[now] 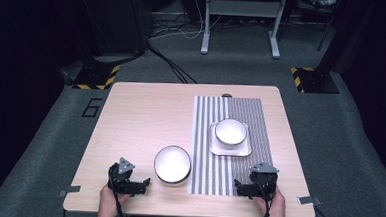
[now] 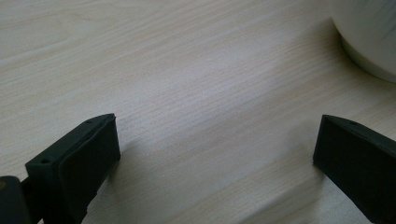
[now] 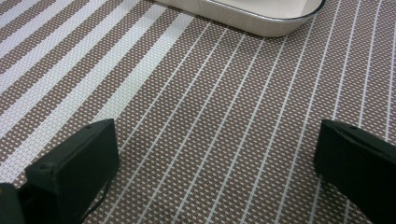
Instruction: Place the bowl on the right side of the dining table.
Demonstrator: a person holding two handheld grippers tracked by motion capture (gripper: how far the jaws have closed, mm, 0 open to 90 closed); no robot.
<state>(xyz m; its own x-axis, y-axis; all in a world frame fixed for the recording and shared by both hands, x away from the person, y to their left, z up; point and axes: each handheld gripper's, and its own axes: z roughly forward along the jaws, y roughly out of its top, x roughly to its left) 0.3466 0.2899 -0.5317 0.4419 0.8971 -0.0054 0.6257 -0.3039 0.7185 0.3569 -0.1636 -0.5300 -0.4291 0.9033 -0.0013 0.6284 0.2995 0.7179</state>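
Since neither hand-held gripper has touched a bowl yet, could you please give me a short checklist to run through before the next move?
1. Left hand-held gripper open: ok, its jaws stand wide apart over bare wood in the left gripper view.
2. Right hand-held gripper open: ok, jaws wide apart over the striped placemat.
3. Near bowl free to grasp: ok, it sits upright, straddling the placemat's left edge, just right of the left hand-held gripper.
4. Far bowl seated: ok, it stands upright on the square plate.
5. Bowls empty: the near one looks empty; far one cannot tell.
6. Table around the near bowl unobstructed: ok.
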